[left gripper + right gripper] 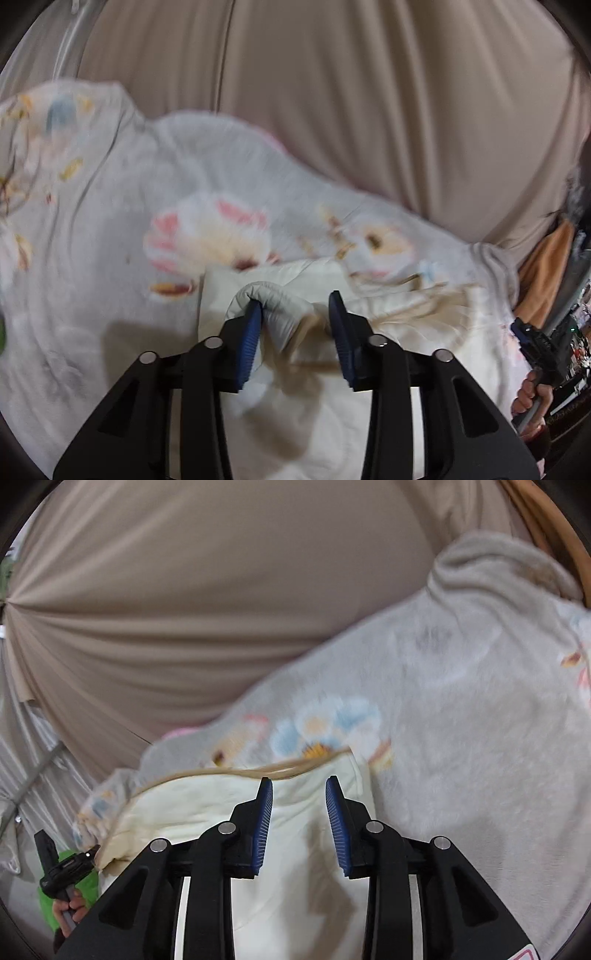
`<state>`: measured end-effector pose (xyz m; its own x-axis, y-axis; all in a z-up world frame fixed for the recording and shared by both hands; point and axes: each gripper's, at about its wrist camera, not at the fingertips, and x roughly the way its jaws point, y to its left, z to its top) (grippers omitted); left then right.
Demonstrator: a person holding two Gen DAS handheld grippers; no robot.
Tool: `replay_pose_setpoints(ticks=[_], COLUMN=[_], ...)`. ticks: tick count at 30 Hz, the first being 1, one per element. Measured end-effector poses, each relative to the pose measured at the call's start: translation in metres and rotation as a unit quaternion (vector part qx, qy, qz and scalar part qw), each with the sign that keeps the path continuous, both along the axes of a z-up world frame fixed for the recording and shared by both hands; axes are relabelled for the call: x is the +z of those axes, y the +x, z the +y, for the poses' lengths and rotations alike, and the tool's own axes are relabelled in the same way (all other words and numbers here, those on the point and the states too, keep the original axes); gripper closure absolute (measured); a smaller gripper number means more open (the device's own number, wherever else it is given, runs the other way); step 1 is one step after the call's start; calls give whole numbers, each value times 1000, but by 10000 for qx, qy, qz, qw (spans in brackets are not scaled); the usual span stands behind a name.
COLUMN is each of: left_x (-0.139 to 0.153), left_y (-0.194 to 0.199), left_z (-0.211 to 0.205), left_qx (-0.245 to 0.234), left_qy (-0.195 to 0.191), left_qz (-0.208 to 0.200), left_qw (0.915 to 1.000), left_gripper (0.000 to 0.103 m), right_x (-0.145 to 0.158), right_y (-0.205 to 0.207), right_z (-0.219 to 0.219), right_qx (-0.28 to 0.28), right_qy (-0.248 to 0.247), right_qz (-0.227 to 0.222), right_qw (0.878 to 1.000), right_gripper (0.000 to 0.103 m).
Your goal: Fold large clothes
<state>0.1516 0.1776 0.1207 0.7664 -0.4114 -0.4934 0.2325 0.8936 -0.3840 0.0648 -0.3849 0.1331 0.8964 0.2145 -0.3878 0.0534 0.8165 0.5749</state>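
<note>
Over the cream garment [280, 387], the left gripper [295, 325] is gaping, grey cuff [273, 306] draping its left finger; the right gripper [299, 812] is hovering apart, empty.

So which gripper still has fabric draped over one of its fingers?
The left gripper: a grey cuff is draped over its left finger. The right gripper has nothing hanging on its fingers.
</note>
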Motion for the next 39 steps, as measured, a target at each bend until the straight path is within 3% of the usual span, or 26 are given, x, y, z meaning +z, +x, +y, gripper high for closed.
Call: replay_pose_setpoints(ticks=[1, 4, 7, 11, 15, 19, 25, 31, 33, 34, 37, 39], left_x=[14, 53, 59, 16, -43, -74, -87, -88, -79, -71, -38, -20], left_y=[-11, -37, -31, 22, 79, 95, 70, 66, 64, 64, 67, 78], left_z=[-1, -29, -82, -151, -157, -110, -84, -50, -41, -37, -36, -42], left_qx=[81, 12, -317, -713, -266, -142, -15, 219, 350, 353, 454, 498], left_qy=[41, 316, 745, 1394, 1899, 1284, 1601, 1191, 1113, 1043, 936, 875], left_qz=[-221, -998, -1203, -489, 232, 734, 399, 557, 646, 654, 410, 273], left_qw=[9997, 9945, 9894, 9865, 9812, 9889, 9863, 9911, 9911, 9918, 9937, 9945], left_gripper=[49, 41, 35, 35, 36, 38, 40, 41, 46, 46, 43, 40], right_x=[11, 36, 39, 18, -9, -39, -73, -78, -58, -44, 1, 23], right_y=[-4, 0, 24, 67, 102, 110, 83, 69, 63, 62, 82, 113], right_z=[10, 63, 135, 202, 200, 144, 65, 30, 36, 46, 96, 147], right_qx=[105, 727, 1491, 1953, 1621, 1051, 393, 5, -391, -389, 367, 1117], right_qy=[-132, -654, -1198, -1868, -2442, -2221, -1762, -1223, -1574, -1798, -1947, -1964], right_qz=[-98, -260, -157, 219, 678, 1114, 1402, 1638, 1663, 1524, 966, 712], right_qw=[9998, 9949, 9814, 9625, 9537, 9629, 9735, 9789, 9726, 9710, 9754, 9715], right_gripper=[72, 73, 75, 80, 82, 84, 100, 103, 103, 93, 92, 92])
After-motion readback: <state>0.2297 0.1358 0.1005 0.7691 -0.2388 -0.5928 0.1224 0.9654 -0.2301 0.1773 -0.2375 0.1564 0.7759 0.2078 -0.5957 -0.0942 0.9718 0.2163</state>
